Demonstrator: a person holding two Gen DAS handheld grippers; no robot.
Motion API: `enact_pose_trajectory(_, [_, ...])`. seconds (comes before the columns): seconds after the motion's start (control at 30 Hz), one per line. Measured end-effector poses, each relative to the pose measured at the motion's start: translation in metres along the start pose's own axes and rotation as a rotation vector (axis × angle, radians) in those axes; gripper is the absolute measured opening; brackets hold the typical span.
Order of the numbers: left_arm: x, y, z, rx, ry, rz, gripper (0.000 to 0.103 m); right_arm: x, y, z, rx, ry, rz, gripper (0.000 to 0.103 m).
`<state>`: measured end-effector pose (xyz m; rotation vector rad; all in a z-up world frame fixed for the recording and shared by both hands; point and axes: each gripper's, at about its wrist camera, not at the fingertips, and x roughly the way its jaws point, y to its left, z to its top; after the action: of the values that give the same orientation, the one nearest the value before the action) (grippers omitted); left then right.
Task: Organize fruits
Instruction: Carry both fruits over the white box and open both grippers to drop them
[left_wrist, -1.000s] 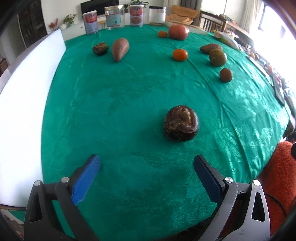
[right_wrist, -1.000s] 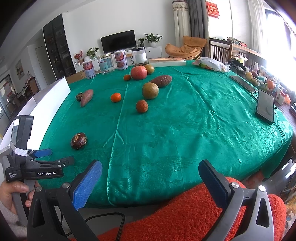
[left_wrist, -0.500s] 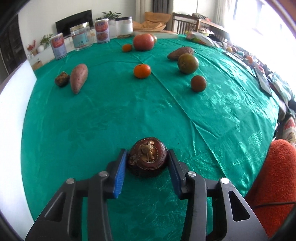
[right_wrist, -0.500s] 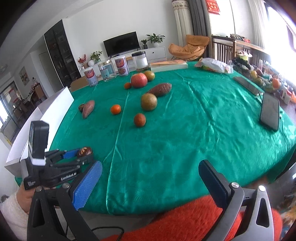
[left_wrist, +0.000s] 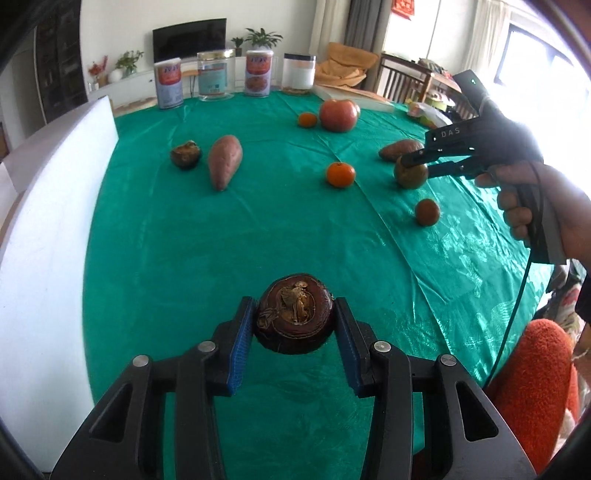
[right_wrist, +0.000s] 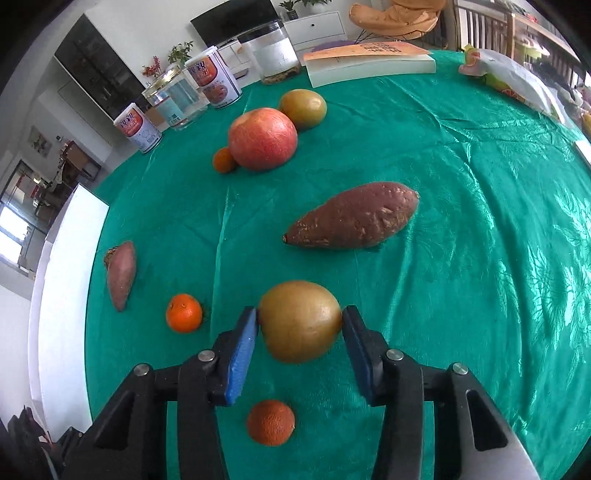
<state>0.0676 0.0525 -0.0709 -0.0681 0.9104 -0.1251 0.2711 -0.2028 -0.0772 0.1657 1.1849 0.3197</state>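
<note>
Both tongs, wide open before, now grip fruit: left (left_wrist: 294, 325) a brown bulb (left_wrist: 293, 318), right (right_wrist: 300, 325) closing on a yellow-green fruit (right_wrist: 300, 320).

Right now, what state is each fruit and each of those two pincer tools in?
Left gripper: shut on the dark brown fruit.
Right gripper: jaws closing around the green-brown fruit, pads at its sides.
Sweet potatoes, small oranges, red apple: lying loose on the green cloth.
</note>
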Motion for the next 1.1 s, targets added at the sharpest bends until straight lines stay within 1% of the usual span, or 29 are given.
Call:
enact_pose_trajectory(0.07, [-0.004,0.002,0.001,-0.013,0.0,-0.012,0.044,-0.008,-0.003,-0.004,0.013,-0.003,-0.006,0.046])
enact_pose_trajectory(0.17, [-0.019,0.006,0.006,-0.029,-0.031,-0.036,0.043,-0.033,-0.008,-0.012,0.018,-0.052,-0.001,0.046])
enact_pose_trajectory(0.27, [-0.044,0.012,0.017,-0.043,-0.083,-0.052,0.043,-0.065,-0.007,-0.021,0.04,-0.102,0.041,0.046])
enact_pose_trajectory(0.37, [-0.072,0.025,0.029,-0.074,-0.132,-0.057,0.043,-0.094,0.013,-0.027,0.015,-0.145,0.11,0.046])
enact_pose_trajectory(0.43, [-0.091,0.038,0.035,-0.095,-0.158,-0.044,0.044,-0.105,0.04,-0.03,-0.023,-0.156,0.169,0.046])
enact_pose_trajectory(0.53, [-0.116,0.068,0.039,-0.129,-0.19,0.015,0.044,-0.112,0.097,-0.04,-0.094,-0.148,0.287,0.046])
enact_pose_trajectory(0.6, [-0.13,0.094,0.037,-0.161,-0.205,0.079,0.044,-0.107,0.142,-0.049,-0.141,-0.124,0.385,0.046])
enact_pose_trajectory(0.67, [-0.137,0.124,0.032,-0.192,-0.207,0.168,0.044,-0.098,0.191,-0.061,-0.188,-0.083,0.483,0.046])
enact_pose_trajectory(0.73, [-0.137,0.157,0.023,-0.24,-0.186,0.244,0.044,-0.085,0.24,-0.074,-0.233,-0.031,0.566,0.046])
enact_pose_trajectory(0.8, [-0.135,0.188,0.013,-0.287,-0.157,0.301,0.044,-0.069,0.286,-0.086,-0.28,0.027,0.621,0.046])
enact_pose_trajectory(0.87, [-0.131,0.213,0.002,-0.325,-0.127,0.345,0.044,-0.051,0.326,-0.097,-0.336,0.069,0.633,0.046])
enact_pose_trajectory(0.93, [-0.128,0.23,-0.007,-0.354,-0.106,0.375,0.044,-0.037,0.357,-0.107,-0.39,0.097,0.632,0.046])
enact_pose_trajectory(1.03, [-0.125,0.244,-0.019,-0.38,-0.084,0.397,0.044,-0.015,0.389,-0.118,-0.451,0.147,0.608,0.046])
enact_pose_trajectory(1.1, [-0.122,0.249,-0.025,-0.388,-0.07,0.404,0.044,0.0,0.398,-0.122,-0.48,0.163,0.562,0.046])
